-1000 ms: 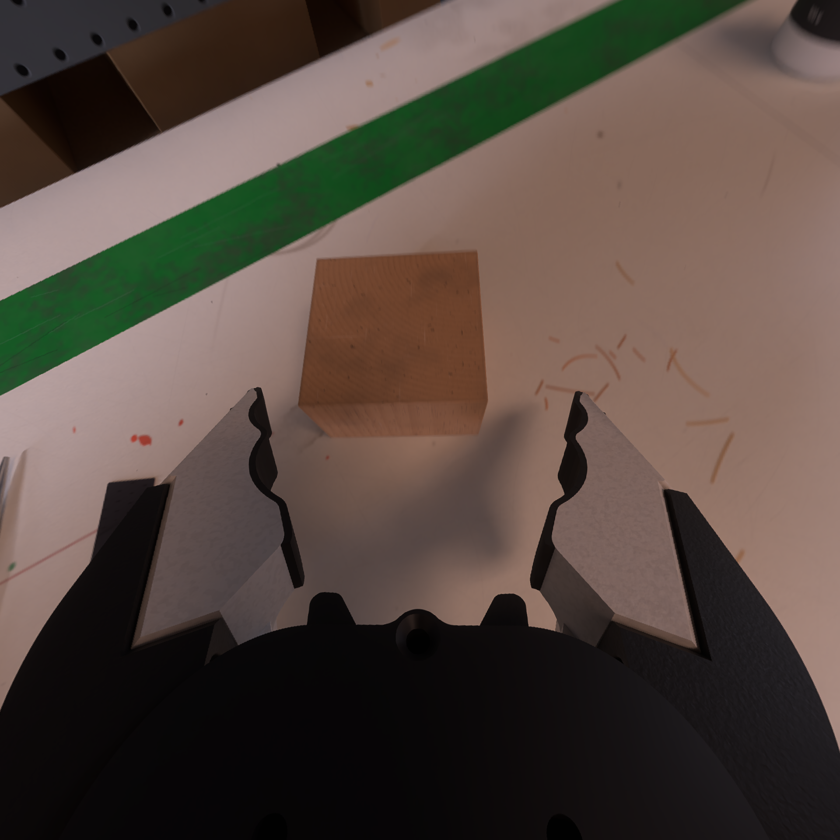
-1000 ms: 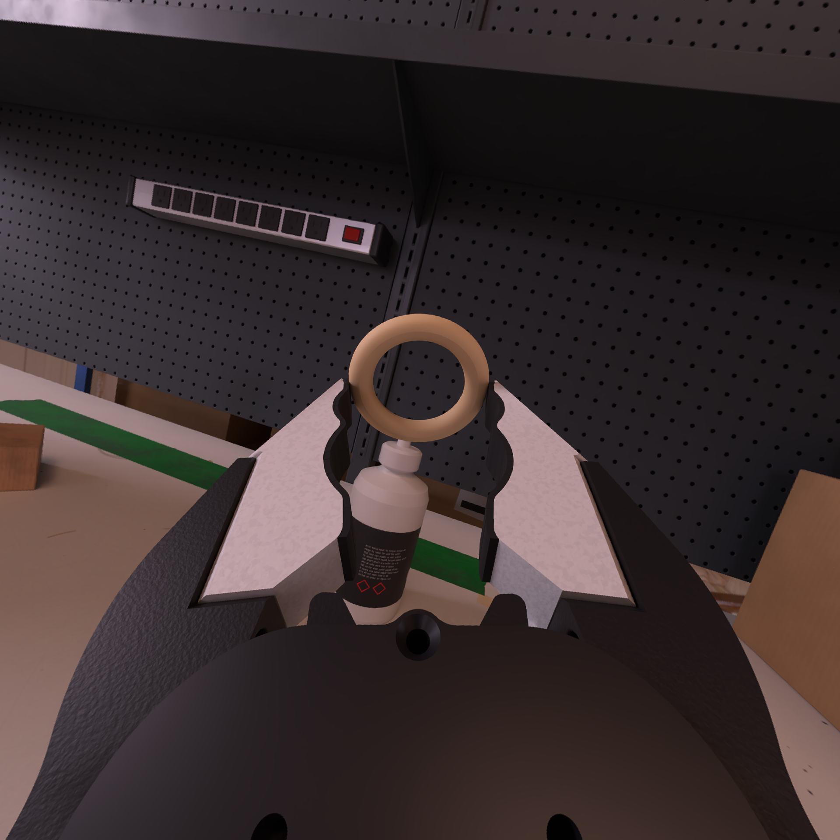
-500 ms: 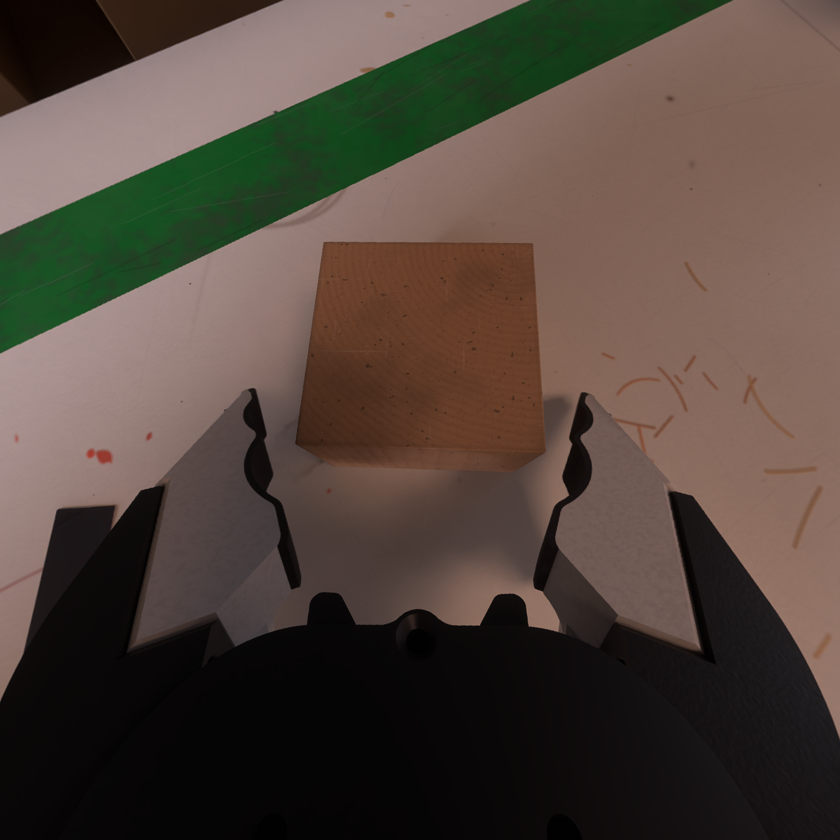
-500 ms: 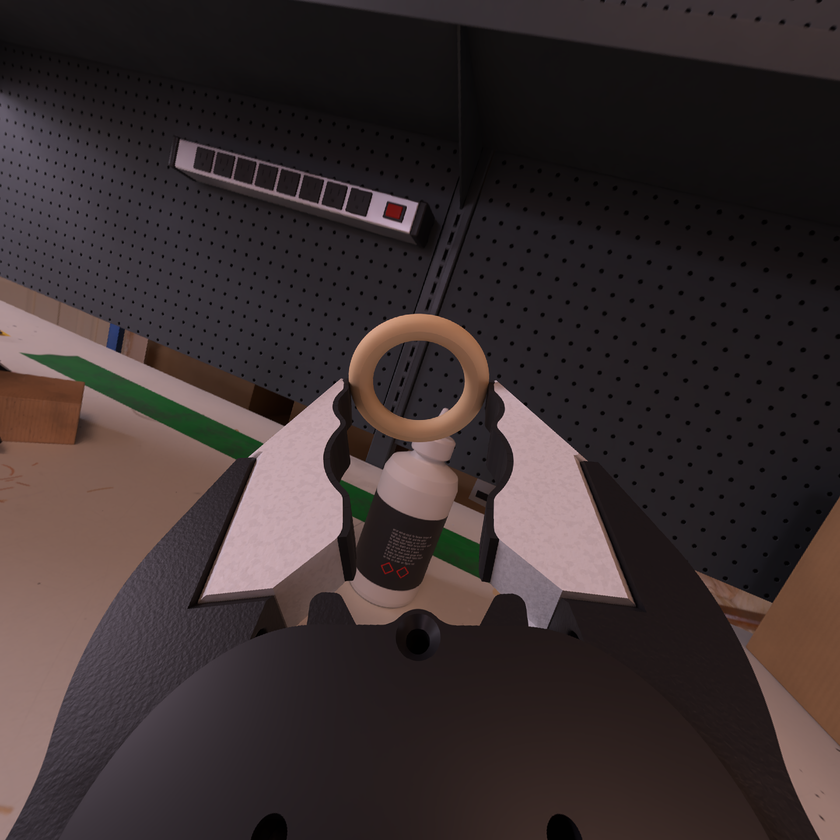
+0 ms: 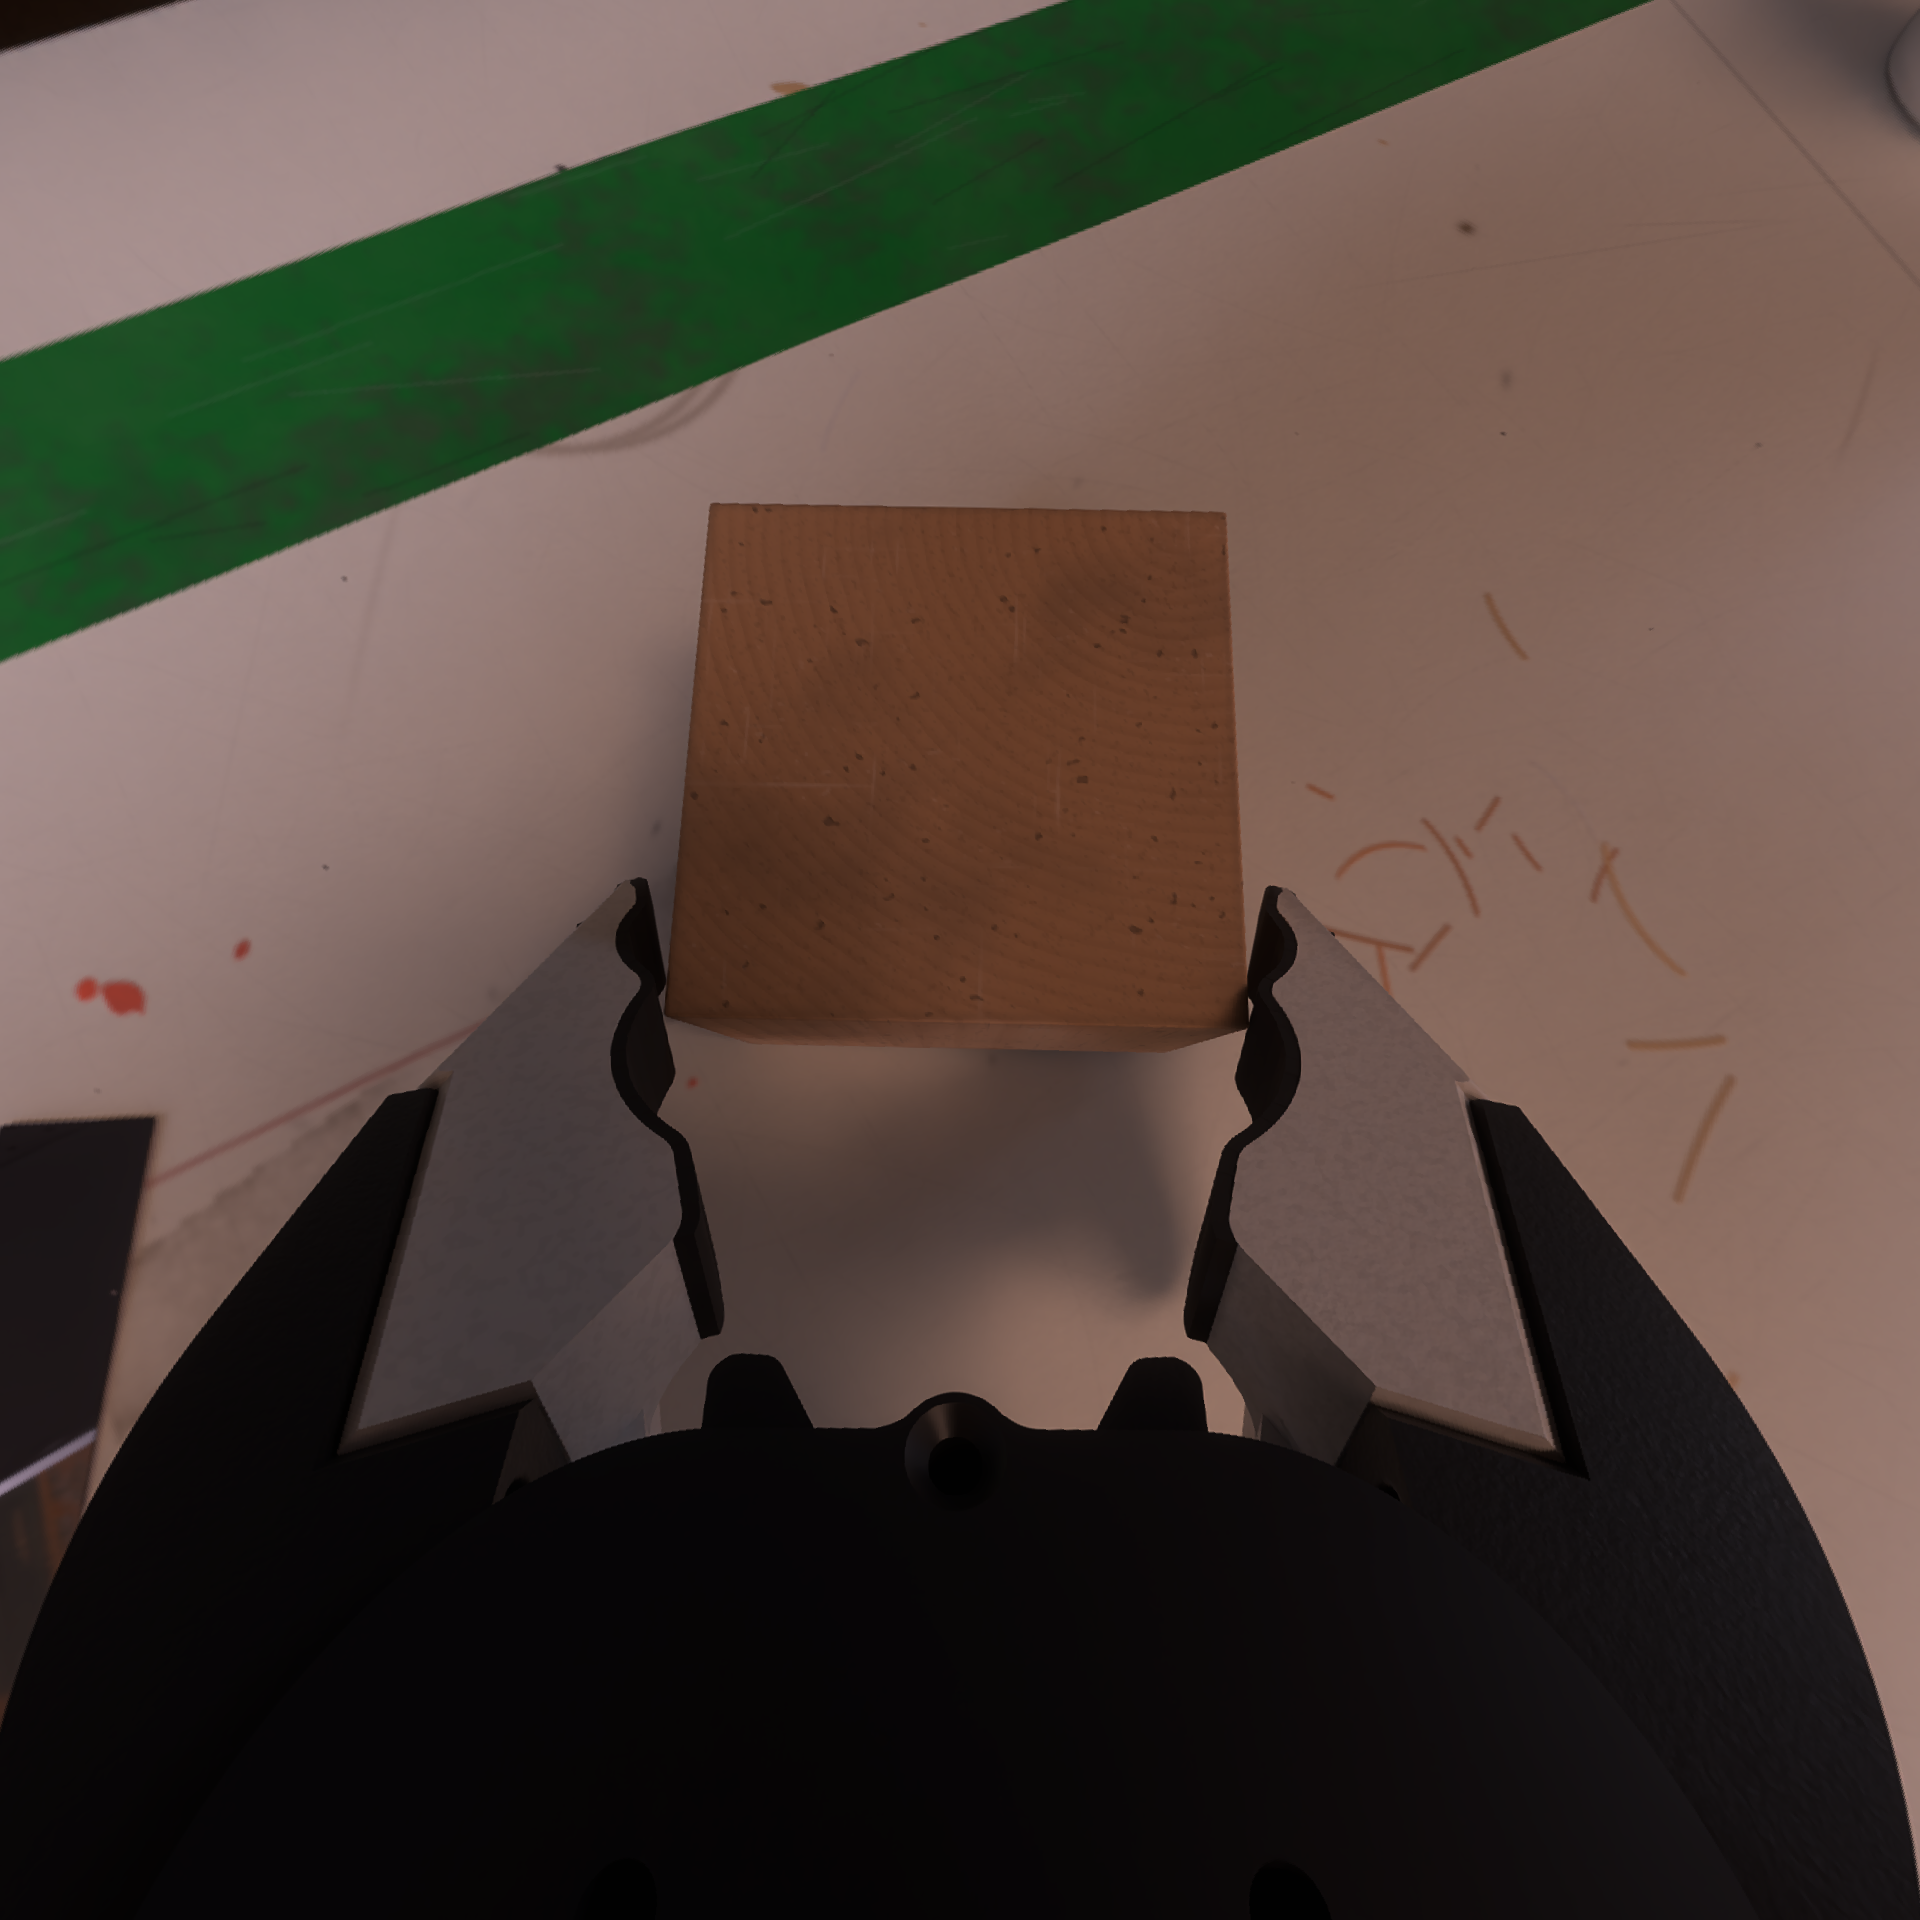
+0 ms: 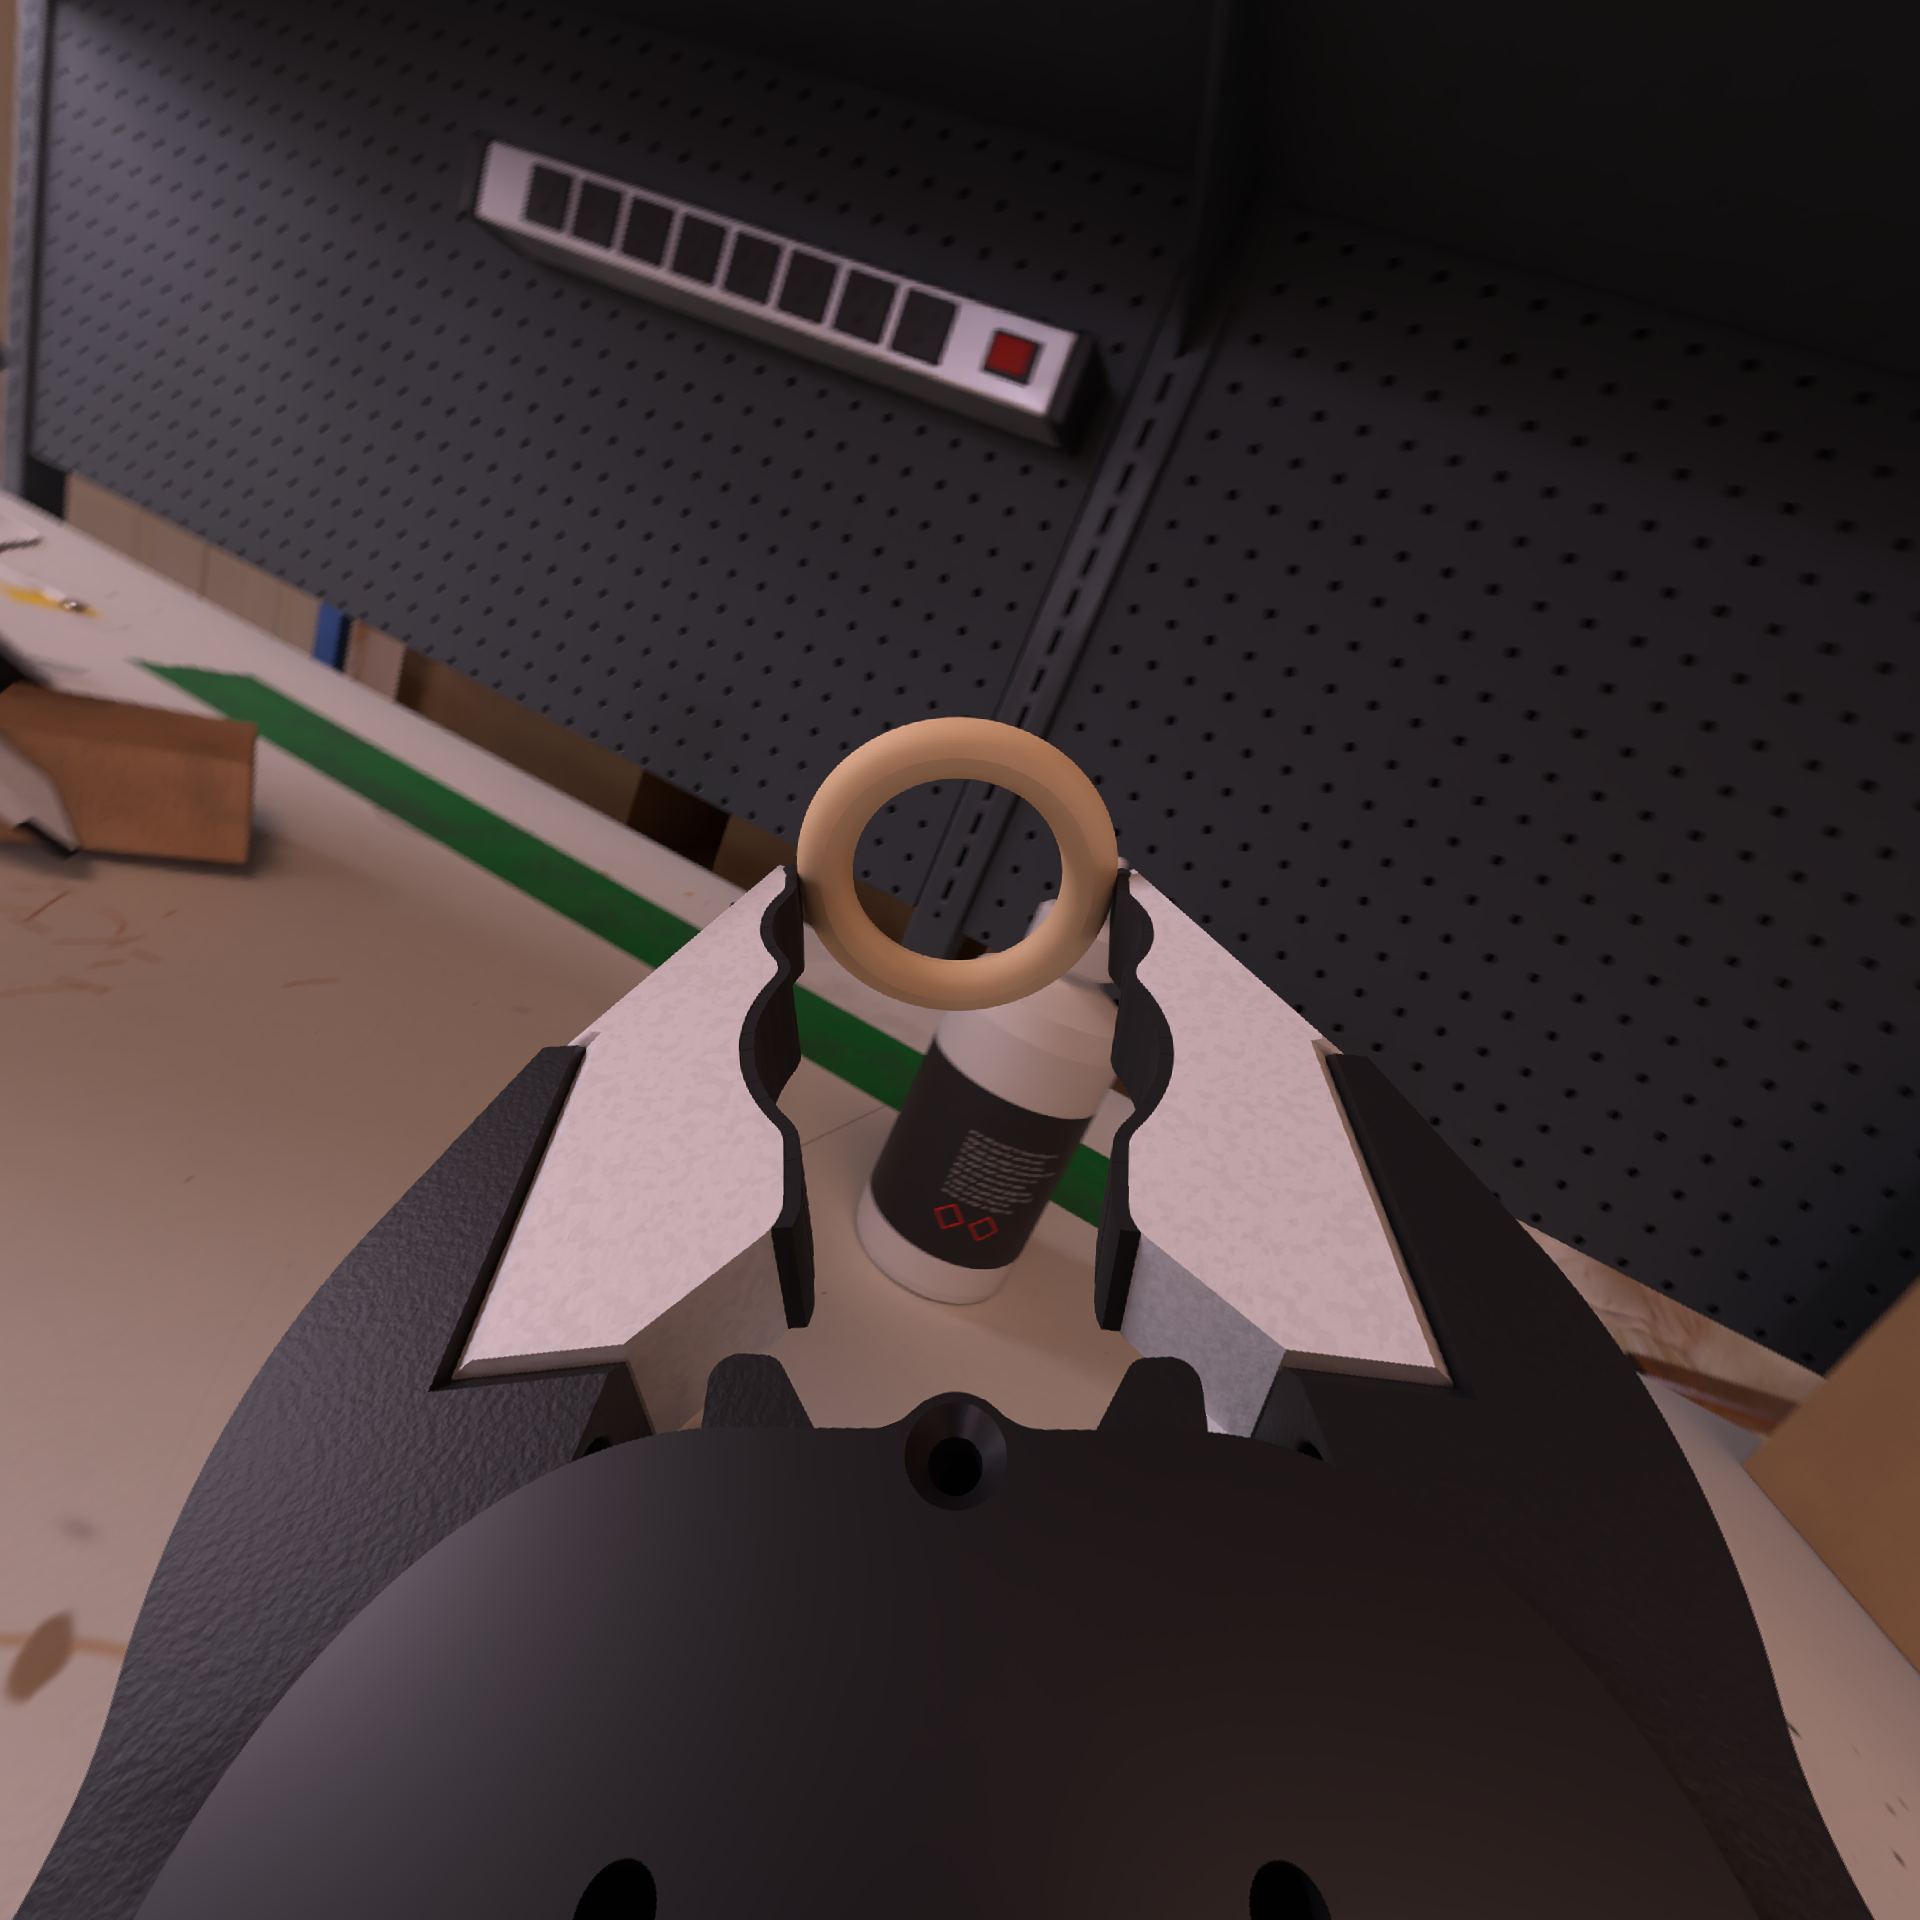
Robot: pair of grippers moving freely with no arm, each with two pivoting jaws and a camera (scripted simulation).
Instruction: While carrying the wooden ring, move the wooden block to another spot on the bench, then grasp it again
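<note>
The wooden block (image 5: pixel 956 769), a tan cube, rests on the pale bench (image 5: pixel 1455 468) just below a green tape stripe (image 5: pixel 727 260). My left gripper (image 5: pixel 954 894) reaches over it from the near side, and its pads press both sides of the block's near end. The block also shows far left in the right wrist view (image 6: pixel 135 779). My right gripper (image 6: pixel 956 883) is shut on the wooden ring (image 6: pixel 826 862), held upright at the fingertips in the air above the bench.
A white glue bottle with a dark label (image 6: pixel 977 1143) stands on the bench beyond the right gripper. A power strip (image 6: pixel 779 281) hangs on the dark pegboard behind. Cardboard (image 6: pixel 1849 1455) leans at right. Wood shavings (image 5: pixel 1455 883) and a dark flat object (image 5: pixel 62 1299) lie beside the block.
My left gripper has moved forward and down to the block, and its jaws have narrowed onto the block's sides. The right gripper has swung its view rightwards with the ring still held.
</note>
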